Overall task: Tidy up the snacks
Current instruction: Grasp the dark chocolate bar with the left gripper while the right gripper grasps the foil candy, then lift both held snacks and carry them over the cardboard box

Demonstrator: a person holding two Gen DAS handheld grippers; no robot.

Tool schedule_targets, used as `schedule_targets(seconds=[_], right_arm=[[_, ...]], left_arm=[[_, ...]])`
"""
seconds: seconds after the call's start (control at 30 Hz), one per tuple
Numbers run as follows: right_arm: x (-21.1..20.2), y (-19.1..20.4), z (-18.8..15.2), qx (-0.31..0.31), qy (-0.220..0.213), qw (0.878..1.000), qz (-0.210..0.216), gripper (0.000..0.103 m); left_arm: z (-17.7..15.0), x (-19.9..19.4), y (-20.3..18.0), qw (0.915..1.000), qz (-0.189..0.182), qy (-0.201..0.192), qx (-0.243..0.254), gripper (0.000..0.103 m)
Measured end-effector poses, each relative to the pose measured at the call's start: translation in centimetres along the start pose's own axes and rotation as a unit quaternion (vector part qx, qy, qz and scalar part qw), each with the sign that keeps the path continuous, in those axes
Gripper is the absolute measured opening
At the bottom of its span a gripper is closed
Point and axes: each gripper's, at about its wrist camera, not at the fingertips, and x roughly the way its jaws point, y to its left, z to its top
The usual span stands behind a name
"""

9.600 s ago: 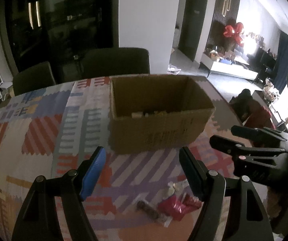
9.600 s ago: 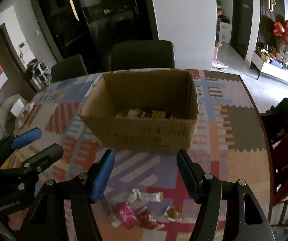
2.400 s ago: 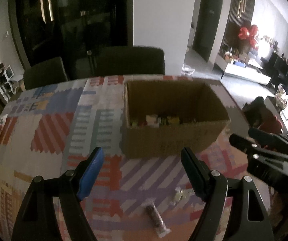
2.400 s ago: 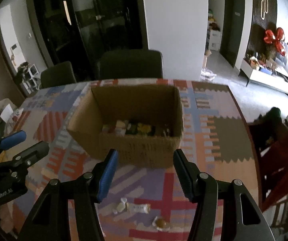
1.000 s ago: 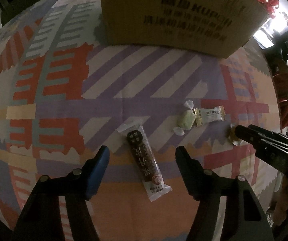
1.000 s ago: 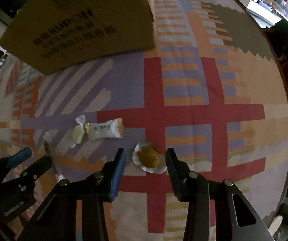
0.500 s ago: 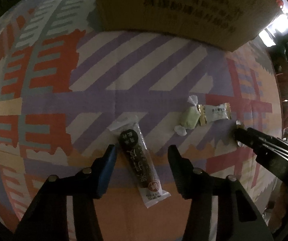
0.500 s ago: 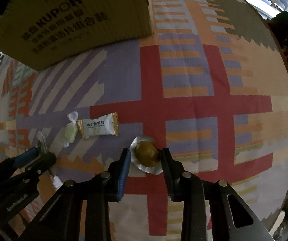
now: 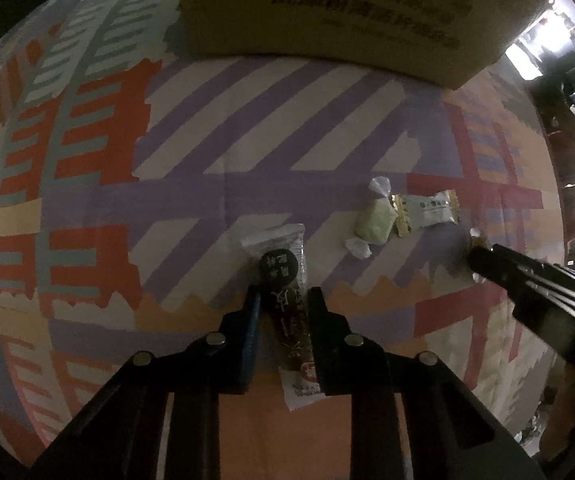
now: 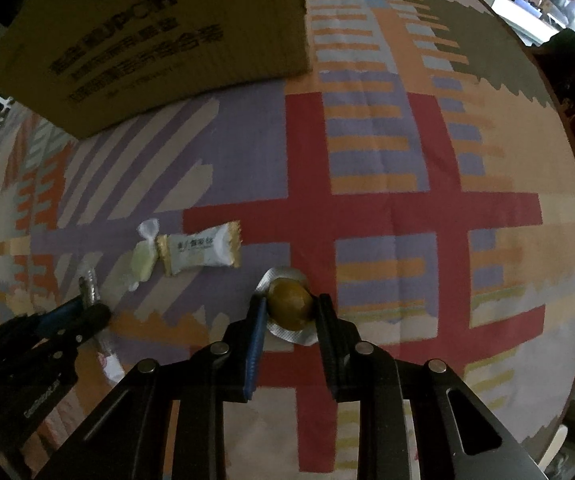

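Patchwork cloth [image 10: 367, 216] under a dim room, box [image 10: 159, 40] behind.
Both my grippers just closed: left gripper [image 9: 283, 300] clenching the bar [image 9: 287, 320], right gripper [image 10: 292, 308] the candy [image 10: 289, 304].

I'm working at a dining table at home, going by the round table [image 10: 567, 128] under a bright patchwork tablecloth [image 10: 367, 168] in purple, red and orange. A printed cardboard box [image 10: 147, 32] sits on it, and wrapped snacks [image 9: 427, 210] lie loose on the cloth. Past the table's edge, dim furniture shows beside a bright strip of floor [image 9: 527, 54].
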Motion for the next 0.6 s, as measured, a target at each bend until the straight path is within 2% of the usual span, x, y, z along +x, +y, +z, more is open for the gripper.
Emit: schedule_targets(seconds=[0.17,0.43,0.6], right_arm=[[-1.1,1.4,-1.2,-0.015,-0.008,1.0,0.013,0.026],[-3.1,2.9,-2.5,-0.037,-0.032,0.999,0.017,0.026],[-4.8,3.4,-1.7,-0.048,-0.049,0.998,0.015,0.026]], left_arm=[[-0.6,-0.6,-0.6,0.9999,-0.013,-0.007,0.005,0.022],[-1.6,-3.6,0.3,0.9989,-0.028,-0.032,0.02,0.021],[-1.6,-5.8,0.7,0.9973,-0.041,-0.056,0.025,0.021]])
